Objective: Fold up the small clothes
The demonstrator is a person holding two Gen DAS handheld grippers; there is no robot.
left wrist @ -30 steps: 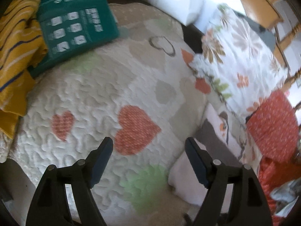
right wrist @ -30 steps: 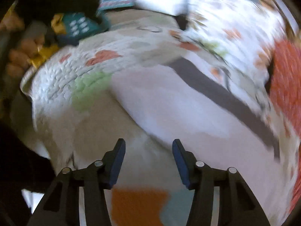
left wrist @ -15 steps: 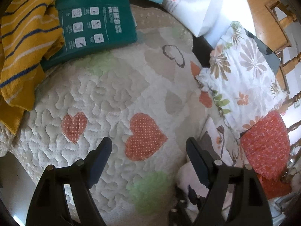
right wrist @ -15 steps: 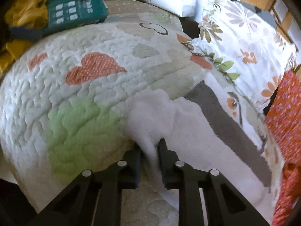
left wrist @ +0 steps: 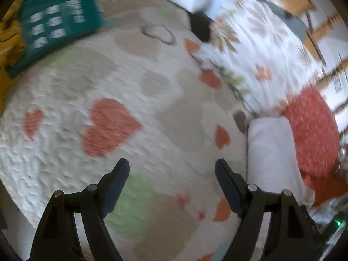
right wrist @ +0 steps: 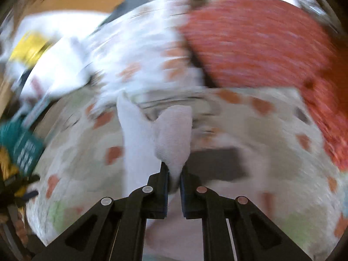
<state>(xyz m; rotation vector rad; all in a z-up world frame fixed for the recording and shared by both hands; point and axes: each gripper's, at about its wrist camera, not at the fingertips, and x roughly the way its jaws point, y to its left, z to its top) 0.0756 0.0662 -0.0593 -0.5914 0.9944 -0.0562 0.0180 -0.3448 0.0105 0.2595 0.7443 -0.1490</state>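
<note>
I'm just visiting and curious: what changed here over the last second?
The right gripper closed on the white cloth and lifted its edge off the heart quilt. The left gripper stayed open and empty above the quilt, though its view shifted.

My white quilted cover (left wrist: 65, 100) carries coral-red dotted hearts, pale green and beige patches. Beyond it from my tools lies a teal packet with white squares (left wrist: 56, 21); left of the packet, mustard-yellow fabric (left wrist: 8, 41). Right of the cover: a white cloth with orange and brown flowers (left wrist: 256, 50), a red white-speckled cloth (left wrist: 313, 130), and my plain white fleecy garment (right wrist: 174, 130). My gripper fingers (left wrist: 117, 180) are black with dark blue pads.
</note>
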